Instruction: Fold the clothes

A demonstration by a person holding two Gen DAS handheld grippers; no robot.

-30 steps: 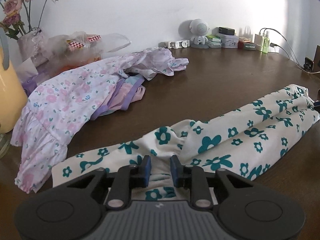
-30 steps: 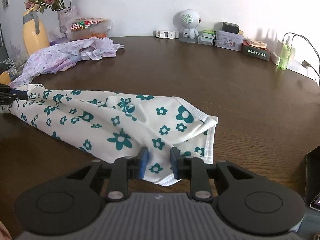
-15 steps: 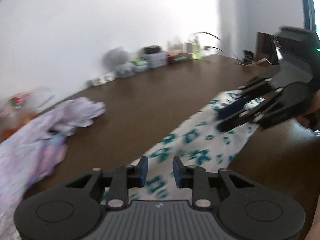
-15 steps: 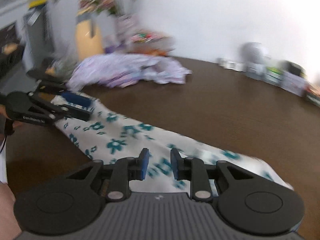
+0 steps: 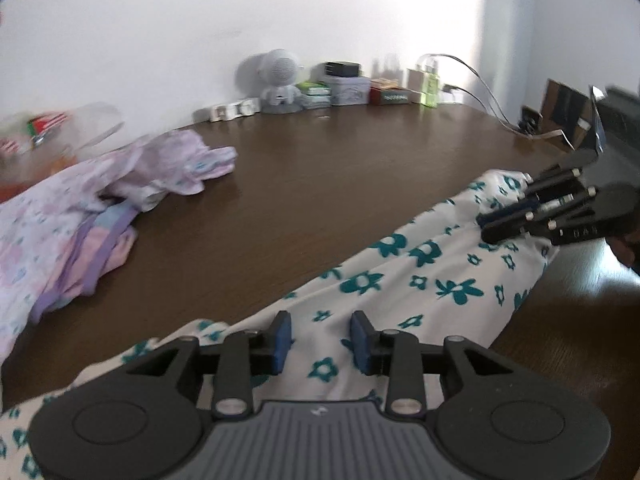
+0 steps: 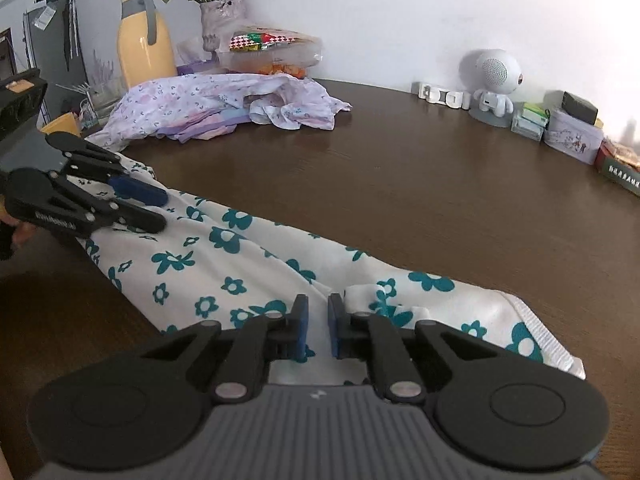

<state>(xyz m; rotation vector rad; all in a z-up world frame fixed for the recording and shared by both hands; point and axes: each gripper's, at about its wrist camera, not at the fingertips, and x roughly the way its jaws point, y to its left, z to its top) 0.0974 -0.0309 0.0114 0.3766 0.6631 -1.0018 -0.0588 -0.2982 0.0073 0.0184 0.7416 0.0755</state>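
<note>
White cloth: your garment [image 5: 420,280] is white with teal flowers, and it lies as a long crumpled strip across the dark brown table [image 5: 340,168], running from your left gripper to your right one.
Left gripper: your left gripper [image 5: 320,338] sits low over one end of the strip. Its blue pads [image 5: 282,338] stand apart, the jaws have just been opening, and flowered fabric shows in the gap with neither pad pressing on it.
Right gripper: your right gripper [image 6: 317,326] is at the other end, near the ribbed hem [image 6: 540,332]. Its jaws have just been closing and are now narrow, with a slim gap left; a fold of the cloth rises between the pads, but you cannot tell from these views whether they pinch it.
Seen across: from the left wrist view your right gripper [image 5: 490,226] lies over the far end of the strip; from the right wrist view your left gripper [image 6: 160,210] does the same at its end, fingers spread.
Other clothes: a heap of lilac floral garments [image 6: 208,108] sits well apart from the strip, toward the wall.
Back edge: a yellow jug [image 6: 144,54], a vase of flowers [image 6: 220,24], a white round-headed robot figure [image 6: 494,80] and small boxes [image 6: 572,136] stand along the wall.
</note>
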